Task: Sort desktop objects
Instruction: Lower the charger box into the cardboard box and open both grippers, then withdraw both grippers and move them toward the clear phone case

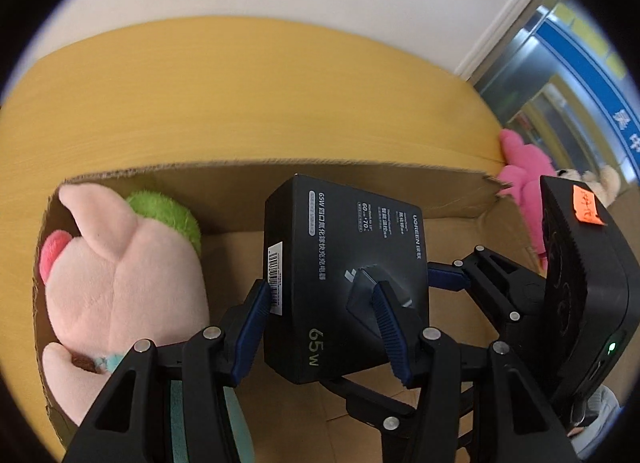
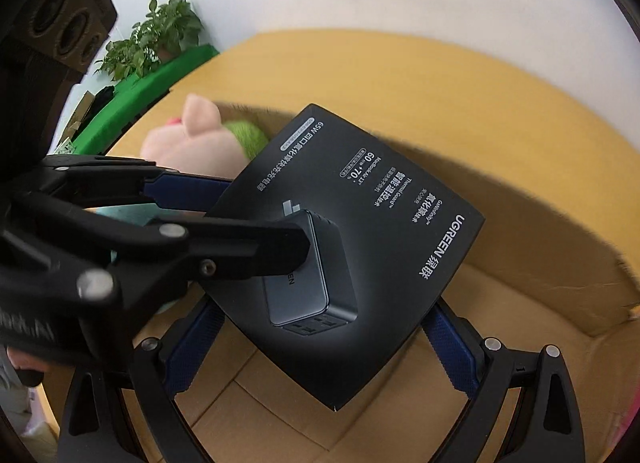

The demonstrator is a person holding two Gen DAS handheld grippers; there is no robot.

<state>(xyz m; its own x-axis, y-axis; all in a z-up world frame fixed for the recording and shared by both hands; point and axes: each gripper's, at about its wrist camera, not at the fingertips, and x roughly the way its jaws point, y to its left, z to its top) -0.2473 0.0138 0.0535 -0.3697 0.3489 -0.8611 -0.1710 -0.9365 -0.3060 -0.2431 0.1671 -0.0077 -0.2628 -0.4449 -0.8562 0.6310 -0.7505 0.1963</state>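
Observation:
A black UGREEN 65W charger box (image 1: 344,275) hangs over an open cardboard box (image 1: 360,179). My left gripper (image 1: 320,323) is shut on the charger box, one blue pad on its barcode edge and one on its printed face. In the right wrist view the charger box (image 2: 360,255) sits between my right gripper's blue fingers (image 2: 452,351), which stand wide on either side of it. The left gripper (image 2: 224,215) reaches in from the left there. The right gripper (image 1: 472,279) shows behind the charger box in the left wrist view.
A pink plush pig (image 1: 116,283) with a green part (image 1: 168,215) lies at the left end of the cardboard box. A bright pink plush toy (image 1: 524,175) sits outside the box's right end. The yellow tabletop (image 1: 240,103) lies beyond. A potted plant (image 2: 156,35) stands far left.

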